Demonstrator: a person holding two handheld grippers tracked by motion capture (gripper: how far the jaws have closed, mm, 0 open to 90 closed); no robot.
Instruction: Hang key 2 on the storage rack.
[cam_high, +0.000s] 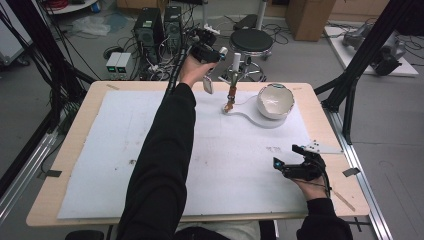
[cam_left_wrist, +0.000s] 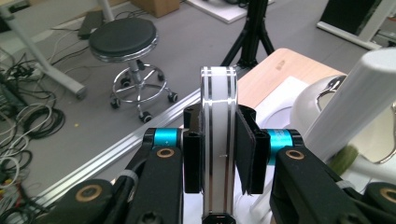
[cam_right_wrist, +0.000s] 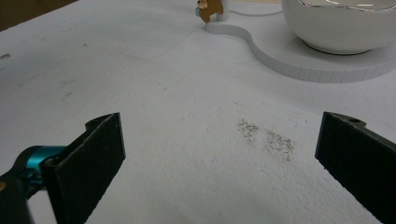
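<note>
White disc (cam_left_wrist: 218, 140) with 2 dark stripes (edge-on), white bowl (cam_high: 275, 100), black stool (cam_left_wrist: 123, 37), pale grey mat (cam_high: 125, 150).

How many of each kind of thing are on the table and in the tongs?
Round white ceramic bowl: 1
Flat white curvy base: 1
Upright white post: 1
Small brown figure: 1
Thin white silver-striped disc, gripped: 1
Black left tongs and right tongs: 2
Total: 7

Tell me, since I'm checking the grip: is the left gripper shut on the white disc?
Shut: the left gripper has both pads pressed against the white disc, held on edge between them.
</note>
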